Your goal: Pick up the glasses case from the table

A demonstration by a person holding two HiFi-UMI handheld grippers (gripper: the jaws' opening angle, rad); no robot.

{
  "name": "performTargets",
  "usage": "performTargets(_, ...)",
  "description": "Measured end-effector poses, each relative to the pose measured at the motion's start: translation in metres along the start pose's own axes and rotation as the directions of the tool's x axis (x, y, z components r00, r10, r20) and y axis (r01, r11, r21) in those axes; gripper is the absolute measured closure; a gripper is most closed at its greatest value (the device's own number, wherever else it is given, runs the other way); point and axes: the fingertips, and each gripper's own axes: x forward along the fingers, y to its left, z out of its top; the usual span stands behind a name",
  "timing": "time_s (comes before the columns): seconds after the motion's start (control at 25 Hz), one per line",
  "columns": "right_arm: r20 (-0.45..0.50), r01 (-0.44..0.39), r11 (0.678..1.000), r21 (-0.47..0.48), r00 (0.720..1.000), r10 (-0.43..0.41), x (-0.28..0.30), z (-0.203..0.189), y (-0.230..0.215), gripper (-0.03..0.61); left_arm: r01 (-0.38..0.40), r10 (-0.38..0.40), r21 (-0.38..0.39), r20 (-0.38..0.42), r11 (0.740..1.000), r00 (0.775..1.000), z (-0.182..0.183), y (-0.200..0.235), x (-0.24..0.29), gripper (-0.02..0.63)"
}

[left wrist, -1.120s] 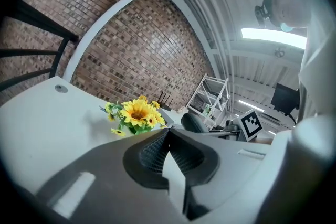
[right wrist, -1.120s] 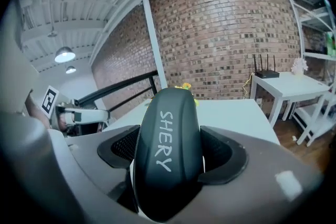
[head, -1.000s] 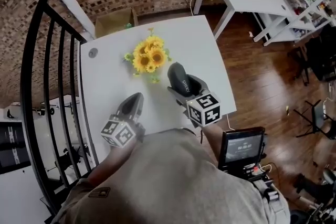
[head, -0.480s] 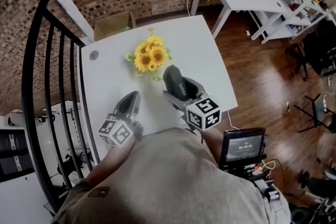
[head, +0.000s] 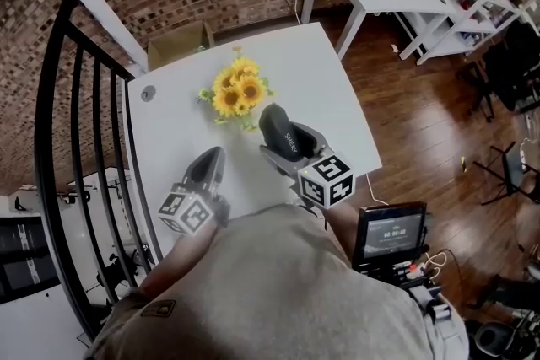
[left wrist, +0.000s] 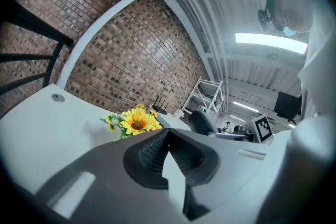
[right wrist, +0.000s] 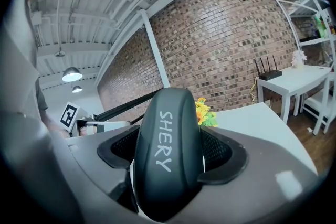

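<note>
Glasses case (head: pixel 279 131) lengthwise in grip of right tool (right wrist: pixel 168 150), end toward sunflowers (head: pixel 236 93); left tool (left wrist: pixel 168 145) closed, empty.

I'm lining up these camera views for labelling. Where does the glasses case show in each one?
Head view: the glasses case is at centre, held by the right gripper, just below the sunflowers.
Left gripper view: probably the small dark rounded shape right of centre, beyond the jaws.
Right gripper view: it fills the middle, clamped between the jaws.
Shared landmark: the sunflowers, also seen in the left and right gripper views.
</note>
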Motion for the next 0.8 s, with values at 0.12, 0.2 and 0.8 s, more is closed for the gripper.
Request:
performTargets(0.12, 0.000, -0.004, 1.000, 0.000, 1.000, 0.004, 0.0021, -0.0008, -0.0007, 0.210, -0.002, 0.002, -0.001, 0.000, 1.000, 1.000, 0.0002, 0.0016, 0.0012, 0.612)
performTargets(0.2, -0.002, -0.004, 1.000, 0.001, 1.000, 0.004, 0.0028, -0.0014, -0.0009, 0.210, -0.003, 0.003, -0.002, 0.001, 1.000, 1.000, 0.0002, 0.0019, 0.0013, 0.612)
performTargets(0.8, -0.002, -0.007, 1.000, 0.008, 1.000, 0.007, 0.0019, -0.0025, -0.0027, 0.210, -0.012, 0.012, 0.000, -0.006, 1.000, 1.000, -0.0038, 0.0017, 0.0004, 0.613)
